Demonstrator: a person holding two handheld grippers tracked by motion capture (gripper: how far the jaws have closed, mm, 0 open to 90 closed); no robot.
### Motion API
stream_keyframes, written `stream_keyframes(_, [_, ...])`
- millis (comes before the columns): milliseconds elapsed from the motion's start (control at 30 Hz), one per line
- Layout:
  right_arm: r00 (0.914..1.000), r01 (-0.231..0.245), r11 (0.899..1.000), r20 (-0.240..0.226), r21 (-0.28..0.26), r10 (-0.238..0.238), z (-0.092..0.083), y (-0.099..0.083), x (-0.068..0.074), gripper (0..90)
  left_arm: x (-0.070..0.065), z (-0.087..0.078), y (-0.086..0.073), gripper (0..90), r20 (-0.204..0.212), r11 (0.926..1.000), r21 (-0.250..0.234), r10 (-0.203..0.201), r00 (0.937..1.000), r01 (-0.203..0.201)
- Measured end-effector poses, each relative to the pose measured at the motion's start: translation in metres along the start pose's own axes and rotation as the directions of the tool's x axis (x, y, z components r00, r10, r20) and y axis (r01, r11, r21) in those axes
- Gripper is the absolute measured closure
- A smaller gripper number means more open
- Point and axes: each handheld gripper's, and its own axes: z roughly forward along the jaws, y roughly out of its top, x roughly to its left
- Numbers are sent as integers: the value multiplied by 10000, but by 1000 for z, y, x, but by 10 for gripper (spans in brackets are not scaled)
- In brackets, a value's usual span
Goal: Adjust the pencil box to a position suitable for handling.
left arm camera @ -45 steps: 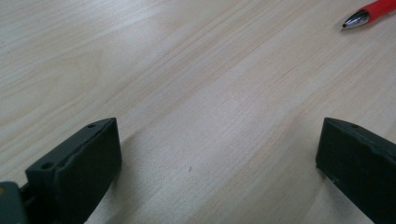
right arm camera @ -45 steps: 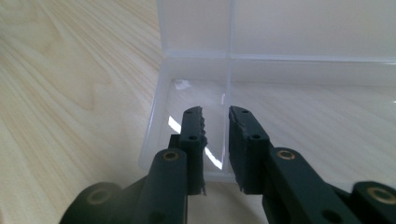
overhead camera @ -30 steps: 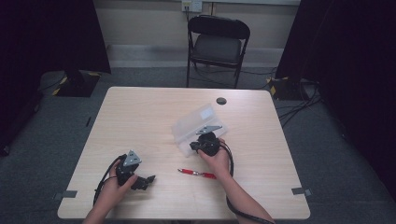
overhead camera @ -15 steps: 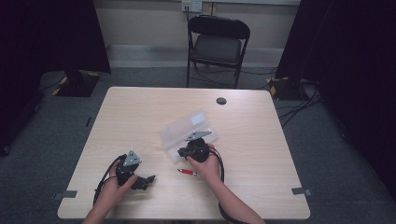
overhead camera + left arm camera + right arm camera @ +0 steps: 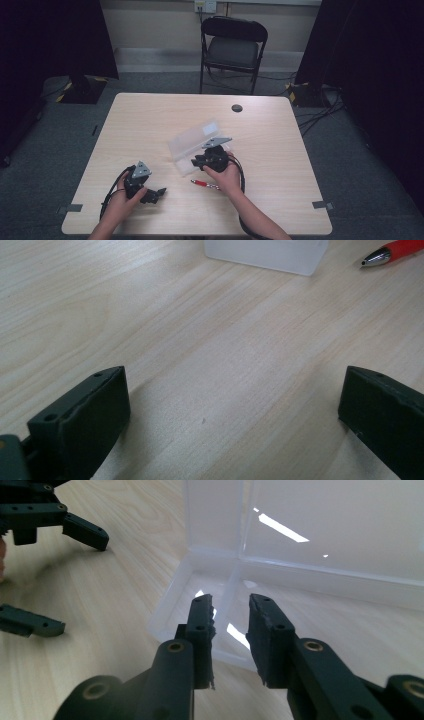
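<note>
The right gripper [image 5: 230, 605] is hanging over the near wall of the open clear box [image 5: 197, 141] mid-table, its jaws having just been opening to a narrow gap, seemingly with nothing between them. The red pen [image 5: 204, 184] is lying just beside that hand. The left gripper [image 5: 230, 405] is resting wide open, gripping nothing, on the table [image 5: 150, 120].

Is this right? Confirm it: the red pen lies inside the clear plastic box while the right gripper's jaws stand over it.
Not right. The red pen lies on the table beside the clear plastic box, as the high view shows. The right gripper does stand over the box.
</note>
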Motion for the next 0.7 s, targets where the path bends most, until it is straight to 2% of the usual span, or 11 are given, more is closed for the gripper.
stream_keyframes(200, [9999,23,9999,-131,-163,-25,-29,-4,-5,631,0,0,0,0,1,10000,5,16,10000,-16])
stream_keyframes(367, [9997,148,9998,-208,-154,-151,-42,-10,-7,561,0,0,0,0,1,10000,11,19,10000,-19])
stream_keyframes(433, [9998,70,9998,-200,-191,-74,-48,-13,-9,535,0,0,0,0,-5,10000,4,20,10000,-20])
stream_keyframes(467, [9994,-76,9993,-328,-376,64,-52,-14,-11,524,0,0,0,0,-4,10000,0,0,10000,0])
stream_keyframes(600, [9985,-196,9969,-516,-765,156,-53,-9,-10,494,0,0,0,0,-9,10000,-50,-51,10000,51])
stream_keyframes(700, [9971,95,9960,-745,-886,-162,-47,0,-7,463,0,0,0,0,-9,10000,-46,-50,10000,50])
